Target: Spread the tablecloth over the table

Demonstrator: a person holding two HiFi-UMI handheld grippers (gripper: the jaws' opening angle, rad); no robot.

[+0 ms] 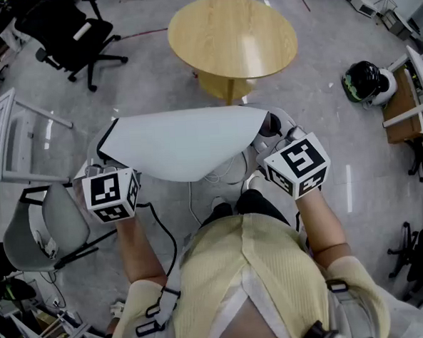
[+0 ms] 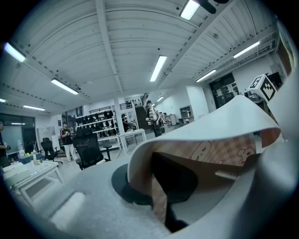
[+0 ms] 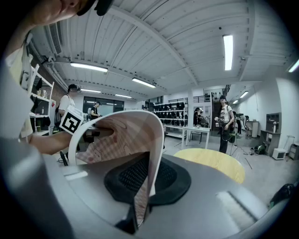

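Observation:
A tablecloth (image 1: 185,141), white on its upper side and pink-checked underneath, hangs stretched in the air between both grippers, in front of the person's chest. My left gripper (image 1: 100,163) is shut on its left edge; in the left gripper view the cloth (image 2: 205,135) arches up from the closed jaws. My right gripper (image 1: 272,129) is shut on the right edge, where the cloth (image 3: 145,154) folds into the jaws. The round wooden table (image 1: 232,36) stands bare ahead of the cloth, apart from it; it shows as the yellow table top (image 3: 212,161) in the right gripper view.
A black office chair (image 1: 71,34) stands at the far left. A grey chair (image 1: 36,229) and a white frame (image 1: 13,134) are at the left. A desk (image 1: 407,103) and a black-and-white device (image 1: 367,80) are at the right. Several people stand far off in the gripper views.

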